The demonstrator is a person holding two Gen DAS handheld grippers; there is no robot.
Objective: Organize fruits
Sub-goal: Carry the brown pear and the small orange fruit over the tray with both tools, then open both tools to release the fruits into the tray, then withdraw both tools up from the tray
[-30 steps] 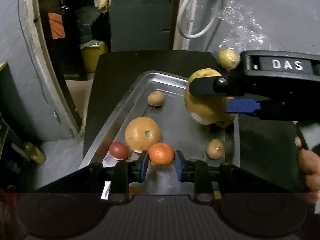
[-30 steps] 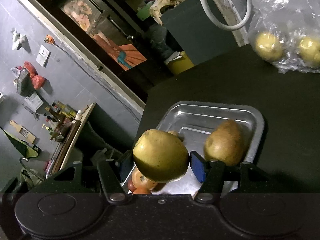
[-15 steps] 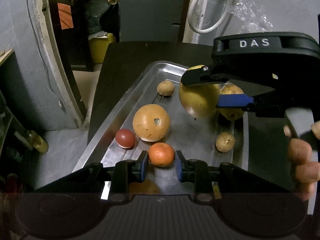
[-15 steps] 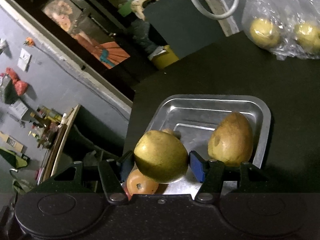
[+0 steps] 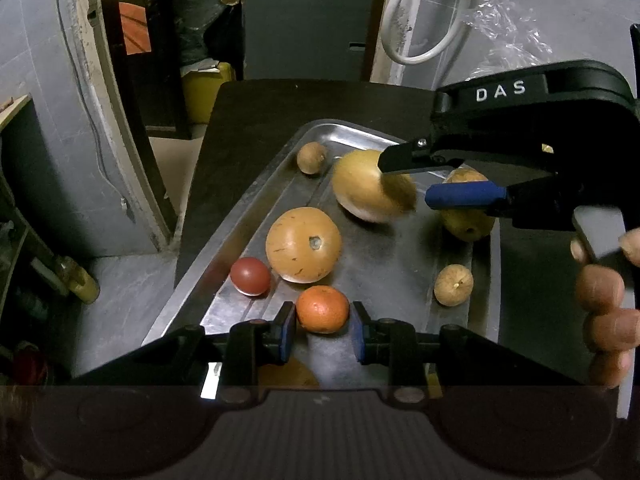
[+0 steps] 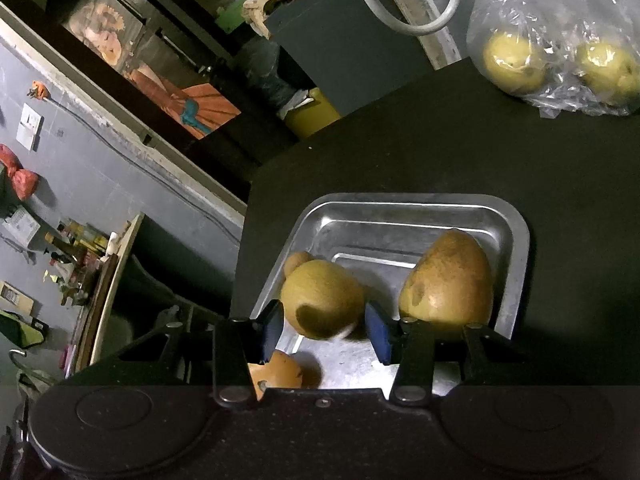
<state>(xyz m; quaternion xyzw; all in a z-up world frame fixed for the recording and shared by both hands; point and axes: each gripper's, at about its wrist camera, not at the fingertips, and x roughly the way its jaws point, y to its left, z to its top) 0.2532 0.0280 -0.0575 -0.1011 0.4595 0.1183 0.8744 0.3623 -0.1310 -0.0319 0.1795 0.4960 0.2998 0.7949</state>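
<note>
While your R gripper (image 6: 325,330) hangs over the steel tray (image 6: 516,240), the yellow-green fruit (image 6: 322,304) looks blurred between its spread pads, gaps either side, so it isn't clamped.
Your L gripper (image 5: 323,330) sits low at the near end w/ pads parted round the tangerine (image 5: 323,309), small gaps both sides. Big pear-shaped fruit (image 6: 448,284) rests by the tray's right wall; bagged fruit (image 6: 516,62) waits on the dark table.

We see a shiny metal tray (image 6: 516,248) on a matt dark tabletop (image 6: 400,152), a crinkled clear plastic bag (image 6: 560,12), and a dimpled glossy orange (image 5: 322,309).
</note>
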